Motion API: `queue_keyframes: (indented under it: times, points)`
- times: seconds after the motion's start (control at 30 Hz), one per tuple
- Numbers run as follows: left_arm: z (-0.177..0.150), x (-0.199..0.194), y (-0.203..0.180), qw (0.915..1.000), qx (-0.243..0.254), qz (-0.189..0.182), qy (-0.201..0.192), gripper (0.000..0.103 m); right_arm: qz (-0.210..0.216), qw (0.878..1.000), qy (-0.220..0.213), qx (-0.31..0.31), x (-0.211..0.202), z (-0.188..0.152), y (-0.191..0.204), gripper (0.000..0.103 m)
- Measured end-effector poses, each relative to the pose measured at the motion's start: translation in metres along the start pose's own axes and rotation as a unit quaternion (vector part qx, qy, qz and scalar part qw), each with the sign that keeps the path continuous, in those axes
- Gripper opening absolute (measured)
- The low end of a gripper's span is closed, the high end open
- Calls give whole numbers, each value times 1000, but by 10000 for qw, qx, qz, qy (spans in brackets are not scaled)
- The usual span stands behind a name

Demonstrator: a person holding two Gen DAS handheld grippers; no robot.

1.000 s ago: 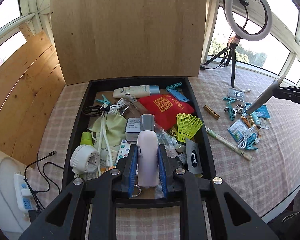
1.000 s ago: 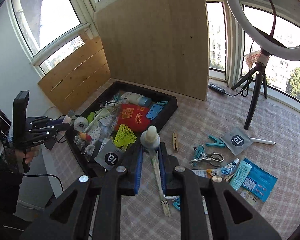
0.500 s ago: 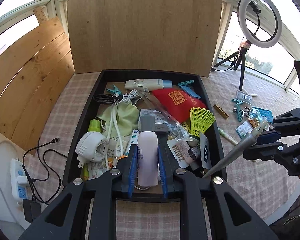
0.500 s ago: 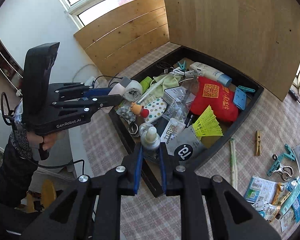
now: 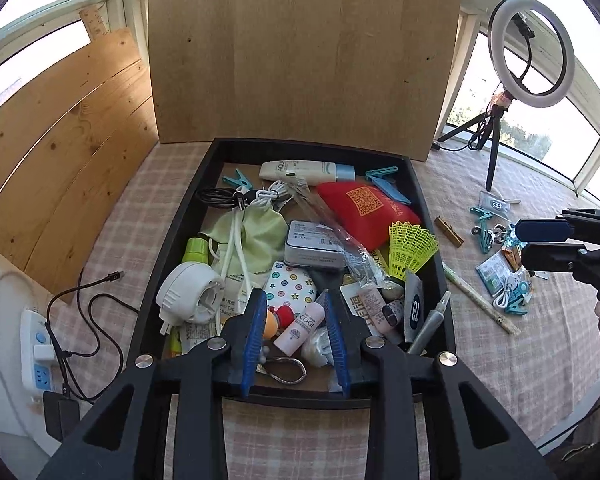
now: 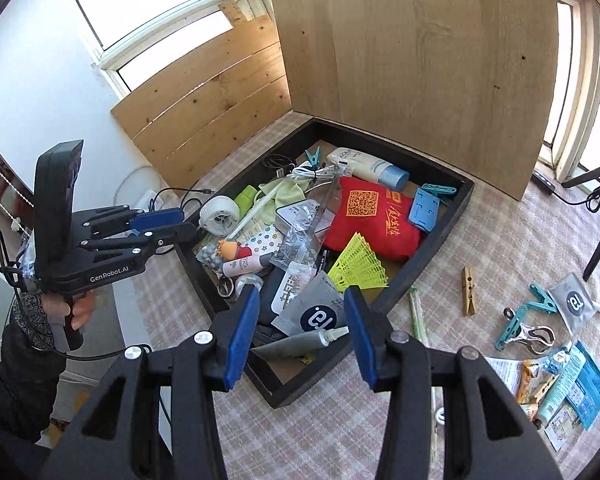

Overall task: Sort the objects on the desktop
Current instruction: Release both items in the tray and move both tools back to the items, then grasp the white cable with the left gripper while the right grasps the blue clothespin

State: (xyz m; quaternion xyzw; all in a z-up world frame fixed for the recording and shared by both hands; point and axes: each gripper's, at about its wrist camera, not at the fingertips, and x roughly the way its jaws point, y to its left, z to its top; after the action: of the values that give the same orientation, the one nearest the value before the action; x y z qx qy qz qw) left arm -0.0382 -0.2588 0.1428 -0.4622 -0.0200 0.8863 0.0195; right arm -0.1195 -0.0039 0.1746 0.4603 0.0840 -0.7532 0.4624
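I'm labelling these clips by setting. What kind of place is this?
Probably a home sunroom or enclosed balcony set up for recording: windows wrap around a table with a checked cloth, a ring light stands on a tripod, and household clutter fills a black tray.

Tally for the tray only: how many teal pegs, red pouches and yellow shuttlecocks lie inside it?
Teal pegs: 2
Red pouch: 1
Yellow shuttlecock: 1
Total: 4
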Motion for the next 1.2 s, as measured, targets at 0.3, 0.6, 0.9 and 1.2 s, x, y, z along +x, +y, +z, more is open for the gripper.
queue_keyframes:
  times: [0.3,0.6,0.9,1.2]
  points:
    - [5,5,-30,9993,299,-205,19,29,-575,9969,-266,461,-34,-15,-49,45]
    - [19,28,-106,9918,951,-832,208,29,-1896,9721,-700,1189,-99,-58,-125,63]
    - [20,53,-205,9648,2104,-1498,490,29,-2116,9532,-676,2049,-132,-127,-182,63]
    - [-13,93,-267,9290,2995,-1870,1111,29,-1576,9729,-103,1690,-83,-152,-158,62]
